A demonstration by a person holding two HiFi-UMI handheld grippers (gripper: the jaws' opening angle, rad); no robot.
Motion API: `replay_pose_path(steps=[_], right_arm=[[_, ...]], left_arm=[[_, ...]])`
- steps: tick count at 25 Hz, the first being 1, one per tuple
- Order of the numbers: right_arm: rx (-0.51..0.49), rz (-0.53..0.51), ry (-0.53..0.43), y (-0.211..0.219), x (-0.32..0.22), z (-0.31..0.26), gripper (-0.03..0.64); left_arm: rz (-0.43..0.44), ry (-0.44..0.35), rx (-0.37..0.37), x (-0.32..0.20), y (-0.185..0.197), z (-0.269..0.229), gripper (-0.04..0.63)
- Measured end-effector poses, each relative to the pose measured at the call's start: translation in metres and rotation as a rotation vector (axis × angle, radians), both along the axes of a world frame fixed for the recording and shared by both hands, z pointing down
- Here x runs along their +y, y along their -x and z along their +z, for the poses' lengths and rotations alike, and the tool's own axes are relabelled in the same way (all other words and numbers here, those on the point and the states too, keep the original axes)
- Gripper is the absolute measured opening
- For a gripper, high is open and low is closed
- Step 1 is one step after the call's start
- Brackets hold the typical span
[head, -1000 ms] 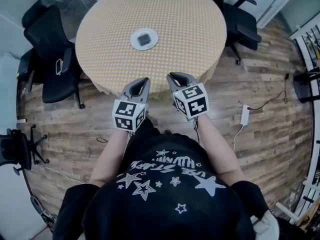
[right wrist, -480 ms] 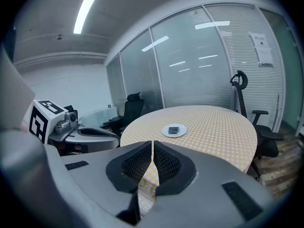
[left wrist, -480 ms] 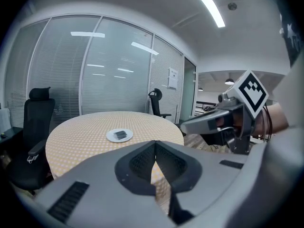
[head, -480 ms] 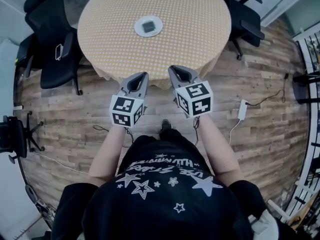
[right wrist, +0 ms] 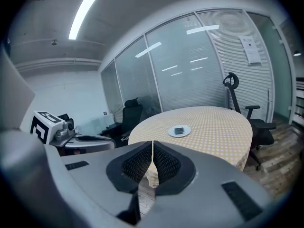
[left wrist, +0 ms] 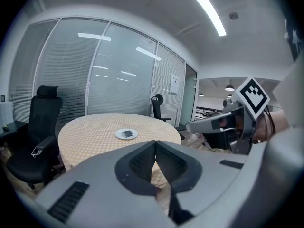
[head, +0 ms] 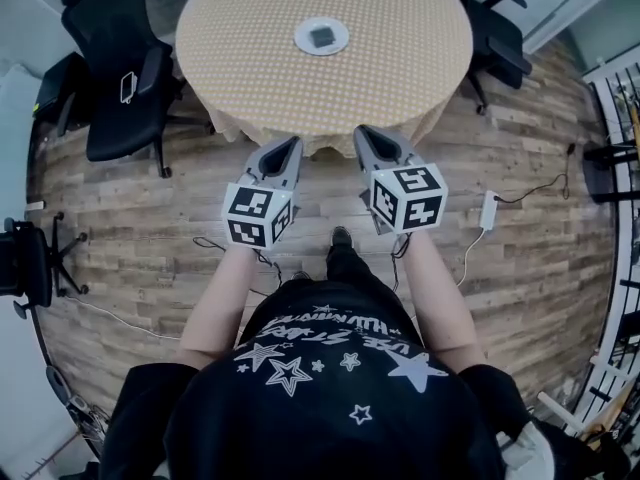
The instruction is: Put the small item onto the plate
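Observation:
A small dark square item (head: 321, 36) lies on a white plate (head: 309, 44) near the middle of the round table (head: 400, 58) with a yellow dotted cloth. The item (left wrist: 127, 134) on the plate (left wrist: 119, 136) shows in the left gripper view, and the item (right wrist: 179, 130) on its plate (right wrist: 186, 133) in the right gripper view. My left gripper (head: 290, 146) and right gripper (head: 366, 134) hover side by side over the wooden floor, short of the table's near edge. Both are shut with nothing between their jaws.
Black office chairs stand at the table's left (head: 110, 78) and right (head: 495, 38). A white power strip (head: 489, 209) with its cable lies on the floor to the right. Glass partition walls (left wrist: 118, 80) rise behind the table.
The view has drawn back from the table, so the table and plate sit higher in the head view. Both grippers now hang over the floor, clear of the table's edge.

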State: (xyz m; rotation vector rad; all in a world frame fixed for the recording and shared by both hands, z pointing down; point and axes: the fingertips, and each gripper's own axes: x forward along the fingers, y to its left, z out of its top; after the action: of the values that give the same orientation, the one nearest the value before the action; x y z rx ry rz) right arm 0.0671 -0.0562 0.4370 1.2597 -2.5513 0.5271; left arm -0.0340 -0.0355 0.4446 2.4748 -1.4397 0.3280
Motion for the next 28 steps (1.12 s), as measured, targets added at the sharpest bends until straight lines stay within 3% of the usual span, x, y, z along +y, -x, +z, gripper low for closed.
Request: replay_pose_path(steps=[12,28], right_arm=[[0.076,0.054,-0.033,0.010,0.083,-0.010,0.026],[0.115,0.074,-0.063,0.027,0.151,-0.014,0.026]], left_arm=[[0.088,-0.063,0.030,0.070,0.004,-0.016,0.000],[0.108,-0.112,0.035,0.130,0.031,-0.025,0.000]])
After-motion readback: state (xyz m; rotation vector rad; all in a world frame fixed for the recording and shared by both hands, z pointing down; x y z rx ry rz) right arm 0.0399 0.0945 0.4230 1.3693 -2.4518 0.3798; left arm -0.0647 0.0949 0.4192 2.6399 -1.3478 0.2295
